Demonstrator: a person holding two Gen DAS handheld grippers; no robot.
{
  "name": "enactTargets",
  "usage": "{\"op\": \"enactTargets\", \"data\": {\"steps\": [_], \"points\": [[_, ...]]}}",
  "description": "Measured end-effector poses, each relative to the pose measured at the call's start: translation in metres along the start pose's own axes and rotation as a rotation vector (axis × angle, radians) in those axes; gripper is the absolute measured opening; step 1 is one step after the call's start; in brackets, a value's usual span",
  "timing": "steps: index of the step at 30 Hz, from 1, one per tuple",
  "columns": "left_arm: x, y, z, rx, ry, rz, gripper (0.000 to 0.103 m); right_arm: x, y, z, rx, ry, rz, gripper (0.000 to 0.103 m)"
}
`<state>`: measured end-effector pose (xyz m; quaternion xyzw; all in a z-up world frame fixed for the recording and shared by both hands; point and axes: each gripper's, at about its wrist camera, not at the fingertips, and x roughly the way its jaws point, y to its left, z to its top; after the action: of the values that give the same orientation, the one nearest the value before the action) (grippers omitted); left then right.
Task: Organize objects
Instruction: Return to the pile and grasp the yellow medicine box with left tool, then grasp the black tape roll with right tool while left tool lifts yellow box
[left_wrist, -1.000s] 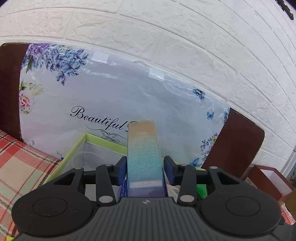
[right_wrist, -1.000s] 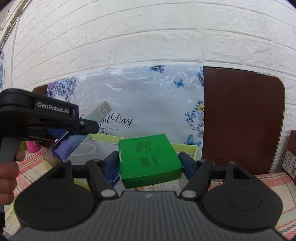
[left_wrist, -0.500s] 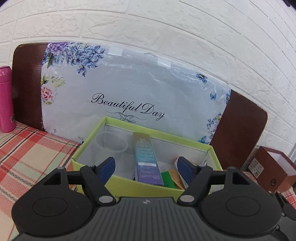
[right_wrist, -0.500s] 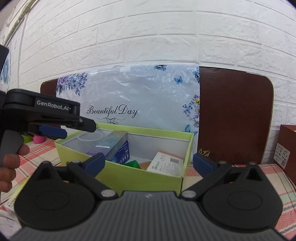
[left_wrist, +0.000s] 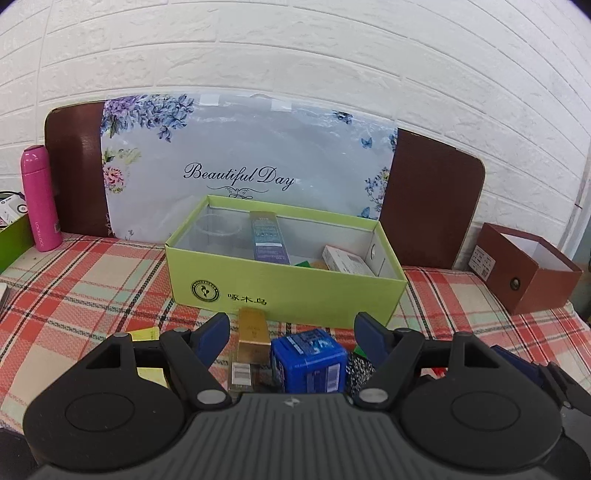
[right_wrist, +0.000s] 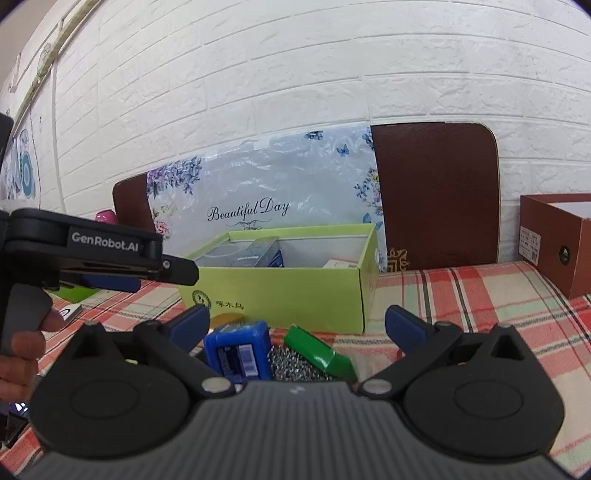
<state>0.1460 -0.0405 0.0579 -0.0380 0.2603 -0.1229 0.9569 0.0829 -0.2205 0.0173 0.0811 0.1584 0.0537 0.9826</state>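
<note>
Left wrist view: the left gripper (left_wrist: 291, 328) has its jaws apart and holds nothing. Below it on the plaid cloth (left_wrist: 92, 280) lie a glossy gold box (left_wrist: 253, 334) with a barcode end and a blue box (left_wrist: 308, 360) with small white print, too fine to read. Behind them stands the open lime cardboard box (left_wrist: 288, 284) with a round green logo and Chinese characters on its front. Inside lean a tall purple-blue carton (left_wrist: 266, 238) and a white packet (left_wrist: 345, 260). Behind is a crinkly floral plastic bag (left_wrist: 236, 147) reading "Beautiful Day", a pink flask (left_wrist: 40, 199) with small lettering, and a brown box (left_wrist: 528, 269) bearing a label.

Right wrist view: the right gripper (right_wrist: 297, 321) also has its jaws wide apart, empty, above the blue box (right_wrist: 240, 350), a green wedge-ended pack (right_wrist: 319, 352) and a glittery metal scrubber (right_wrist: 295, 363). The left gripper's side (right_wrist: 107, 254) reads "GenRobot.AI", held by a hand (right_wrist: 22, 354)
</note>
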Motion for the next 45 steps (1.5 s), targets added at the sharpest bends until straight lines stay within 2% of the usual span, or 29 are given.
{"op": "enactTargets", "data": {"steps": [7,17,25,29,32,35,37,39,40,41,43,45], "points": [[-0.027,0.01,-0.037,-0.051,0.037,-0.009,0.078,-0.02,0.005,-0.026,0.04,0.053,0.022,0.103],[-0.033,0.051,-0.088,-0.164,0.118,0.071,0.078,-0.031,0.021,-0.062,0.006,0.115,0.054,0.103],[-0.018,0.101,-0.07,-0.282,0.06,0.231,0.078,-0.031,0.025,-0.069,-0.006,0.119,0.059,0.103],[0.007,0.108,-0.06,-0.271,0.073,0.291,0.078,-0.032,0.027,-0.07,-0.014,0.112,0.054,0.103],[0.024,0.109,-0.058,-0.253,0.087,0.282,0.078,-0.031,0.027,-0.071,-0.003,0.107,0.057,0.103],[0.041,0.11,-0.056,-0.205,0.107,0.318,0.078,-0.027,0.026,-0.07,0.019,0.129,0.097,0.103],[0.047,0.117,-0.056,-0.205,0.103,0.319,0.079,-0.022,0.032,-0.069,-0.005,0.149,0.093,0.103],[0.046,0.126,-0.058,-0.245,0.094,0.276,0.071,-0.013,0.041,-0.069,-0.039,0.181,0.067,0.103],[0.045,0.13,-0.059,-0.272,0.091,0.238,0.057,-0.007,0.046,-0.068,-0.055,0.19,0.067,0.103],[0.045,0.132,-0.06,-0.283,0.092,0.225,0.049,-0.002,0.051,-0.067,-0.065,0.193,0.062,0.103],[0.042,0.131,-0.06,-0.256,0.083,0.218,0.04,0.01,0.063,-0.064,-0.089,0.195,0.059,0.103],[0.04,0.131,-0.061,-0.236,0.071,0.2,0.038,0.021,0.075,-0.06,-0.109,0.192,0.072,0.102]]}}
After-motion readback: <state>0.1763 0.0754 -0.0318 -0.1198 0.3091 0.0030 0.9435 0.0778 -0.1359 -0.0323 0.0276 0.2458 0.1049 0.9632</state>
